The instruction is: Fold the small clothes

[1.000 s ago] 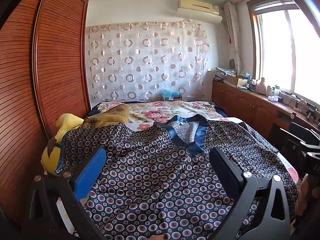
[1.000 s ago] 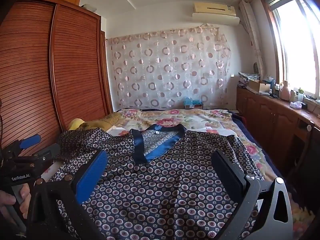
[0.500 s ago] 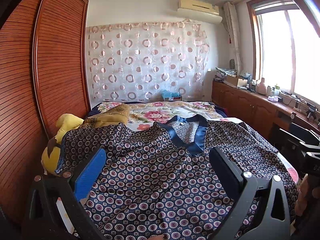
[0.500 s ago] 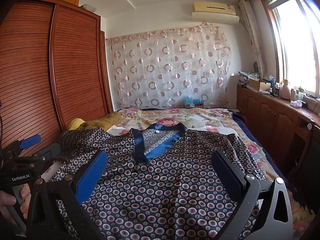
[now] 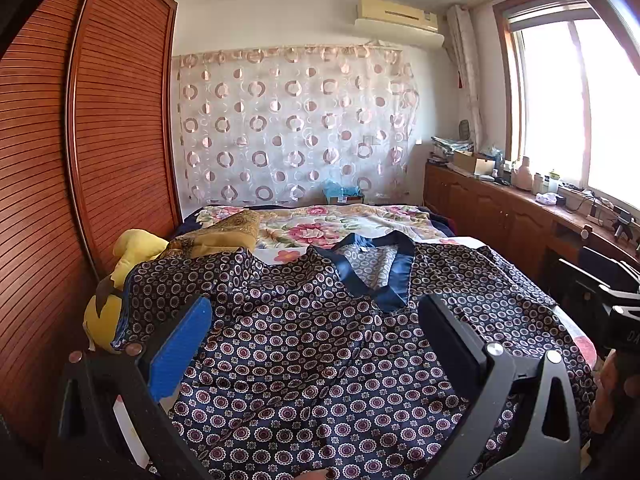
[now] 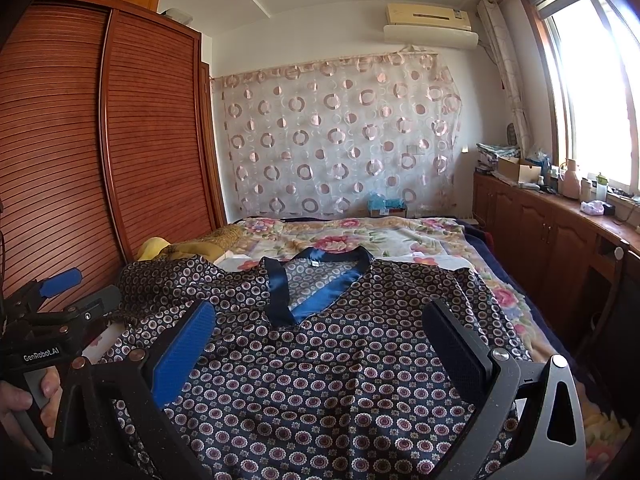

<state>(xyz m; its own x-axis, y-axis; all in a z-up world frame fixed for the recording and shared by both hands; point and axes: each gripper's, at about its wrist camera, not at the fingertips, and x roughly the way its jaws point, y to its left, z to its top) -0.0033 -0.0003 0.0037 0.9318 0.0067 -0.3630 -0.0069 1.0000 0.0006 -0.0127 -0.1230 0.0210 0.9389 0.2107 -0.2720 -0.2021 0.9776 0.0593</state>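
While both tongs, left [image 5: 316, 340] & right [image 6: 320, 344], gape empty, shirt [image 6: 340, 360] lies flat just beneath.

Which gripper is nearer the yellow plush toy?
Left. The left gripper hovers over the shirt on the yellow plush toy's side; the right gripper sits further toward the window side.

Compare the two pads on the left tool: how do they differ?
On the left tool, the left pad is bright blue; the right pad is black. The blue pad stands over the shirt's rumpled sleeve side near the yellow plush toy; the black pad stands over flatter cloth below the blue collar. Shared: both are long, flat, angled inward, spread wide apart, with nothing gripped between them.
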